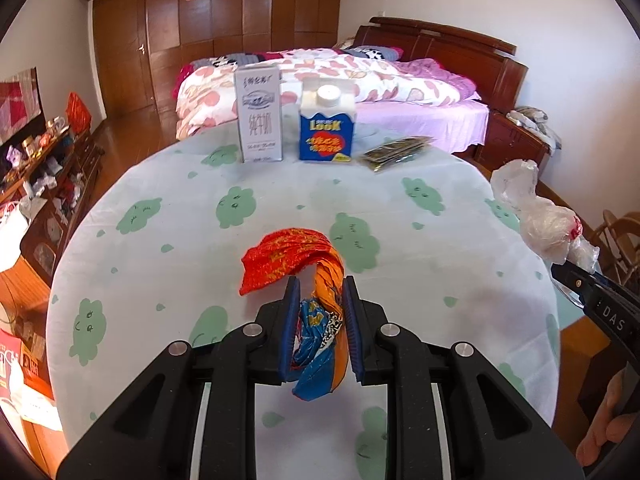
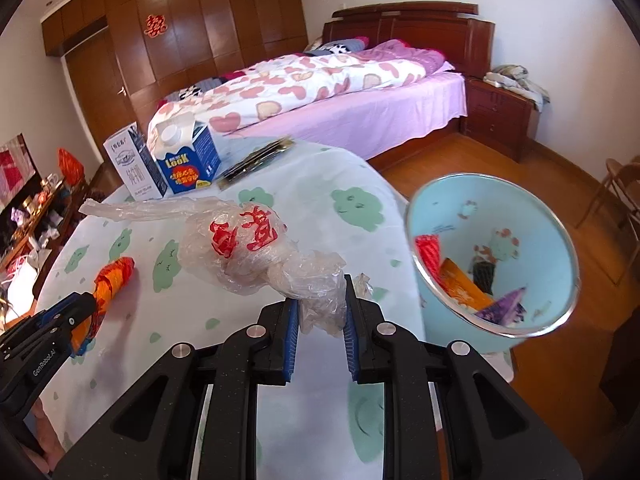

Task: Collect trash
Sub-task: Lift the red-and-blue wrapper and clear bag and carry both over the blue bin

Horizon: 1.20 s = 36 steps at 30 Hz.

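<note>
Wooden wardrobe (image 1: 224,20), pink-quilted bed (image 2: 340,92), wood floor (image 2: 500,172), white walls (image 1: 500,4)

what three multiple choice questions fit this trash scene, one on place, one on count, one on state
1. Where is the bin?
A. beside the table's edge
B. on the bed
C. on the table

2. How many cartons stand on the table?
A. one
B. two
C. four

3. What does the right gripper hold?
A. nothing
B. a carton
C. a plastic bag

Answers: A, the bin sits off the table's edge over the floor; B, a white carton and a blue carton stand there; C, its fingers pinch the bag's end.
</note>
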Available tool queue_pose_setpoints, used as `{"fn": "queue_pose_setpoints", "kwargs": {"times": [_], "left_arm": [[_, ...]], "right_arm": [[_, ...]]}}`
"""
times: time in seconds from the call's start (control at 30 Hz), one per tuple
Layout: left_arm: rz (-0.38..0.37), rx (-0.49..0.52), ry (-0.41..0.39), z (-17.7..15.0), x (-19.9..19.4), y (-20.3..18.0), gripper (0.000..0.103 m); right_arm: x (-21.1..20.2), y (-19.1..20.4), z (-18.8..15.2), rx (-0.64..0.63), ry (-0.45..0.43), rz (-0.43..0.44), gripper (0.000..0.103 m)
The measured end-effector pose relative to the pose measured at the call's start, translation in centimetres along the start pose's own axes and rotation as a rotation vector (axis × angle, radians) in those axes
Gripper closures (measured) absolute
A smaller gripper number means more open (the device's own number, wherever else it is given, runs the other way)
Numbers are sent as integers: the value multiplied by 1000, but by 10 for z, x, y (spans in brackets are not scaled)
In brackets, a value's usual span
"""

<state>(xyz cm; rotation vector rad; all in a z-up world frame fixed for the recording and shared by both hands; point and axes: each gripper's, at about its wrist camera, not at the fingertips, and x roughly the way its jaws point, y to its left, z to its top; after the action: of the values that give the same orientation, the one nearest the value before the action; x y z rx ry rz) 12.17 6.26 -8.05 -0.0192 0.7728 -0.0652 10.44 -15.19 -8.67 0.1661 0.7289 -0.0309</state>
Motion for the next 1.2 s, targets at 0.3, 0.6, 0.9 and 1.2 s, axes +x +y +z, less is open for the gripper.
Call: {"fn": "queue_pose_setpoints", "kwargs": {"times": [0.3, 0.6, 0.9, 1.2], "left_arm": [[-11, 57, -26, -3, -22, -25, 83], [-44, 72, -25, -5, -28, -38, 87], [-3, -96, 29, 0, -13, 22, 80], [-53, -38, 107, -8, 21, -26, 59]], "right_arm": [[-22, -15, -9, 31, -29, 0, 83], [-37, -30, -12, 57, -51, -3, 83], [-38, -52, -15, 87, -79, -95, 83], [-35, -84, -17, 161, -68, -136, 83]]}}
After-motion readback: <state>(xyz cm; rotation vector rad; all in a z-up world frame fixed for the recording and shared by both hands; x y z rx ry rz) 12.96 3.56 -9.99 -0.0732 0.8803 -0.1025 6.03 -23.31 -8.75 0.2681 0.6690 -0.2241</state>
